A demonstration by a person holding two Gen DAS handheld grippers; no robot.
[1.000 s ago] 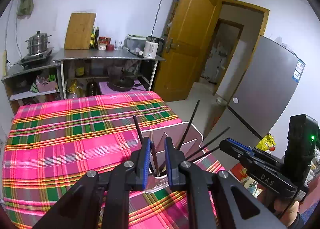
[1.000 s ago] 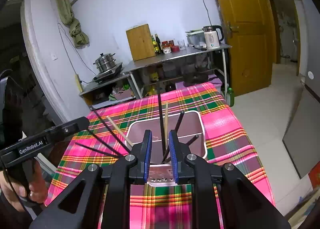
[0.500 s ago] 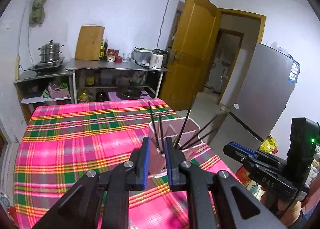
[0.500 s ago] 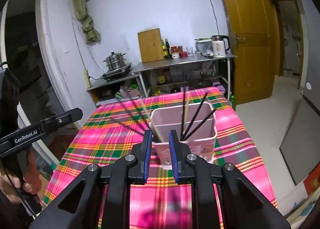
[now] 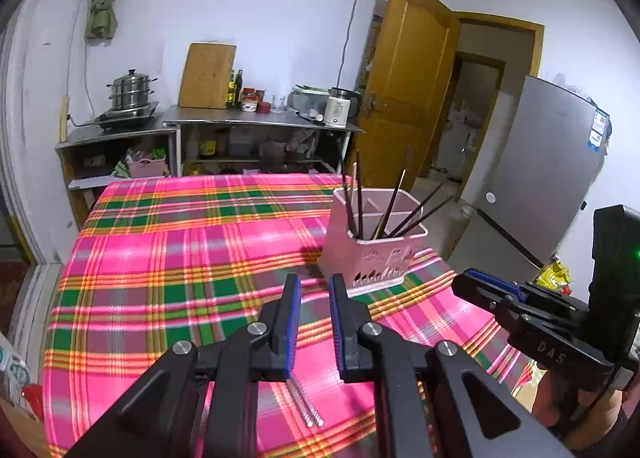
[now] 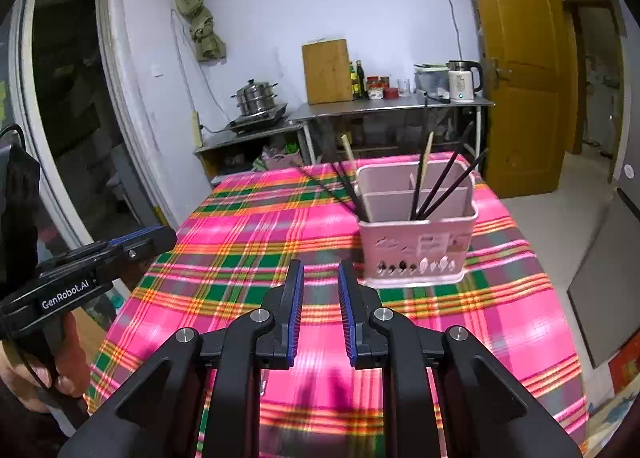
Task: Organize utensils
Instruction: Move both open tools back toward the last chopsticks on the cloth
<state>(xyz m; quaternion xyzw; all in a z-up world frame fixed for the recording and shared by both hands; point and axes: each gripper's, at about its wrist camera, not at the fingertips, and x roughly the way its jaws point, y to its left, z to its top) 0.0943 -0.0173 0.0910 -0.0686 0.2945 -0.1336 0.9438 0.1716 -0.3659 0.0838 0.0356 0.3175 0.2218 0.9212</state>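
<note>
The pink utensil holder (image 5: 376, 248) with its chopsticks (image 5: 394, 198) stands near the worktop's (image 5: 168, 258) right edge, beyond both tools. The left tool (image 5: 314, 294) and right tool (image 6: 320, 282) hover narrowly parted, empty. A metal chopstick pair (image 5: 306, 404) lies under the left tool.

Bright, sharp pics w/ heavy fisheye edge warp.

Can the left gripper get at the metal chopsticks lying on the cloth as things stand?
Probably yes: the metal chopsticks lie bare on the tablecloth just beneath the open, empty left gripper.
</note>
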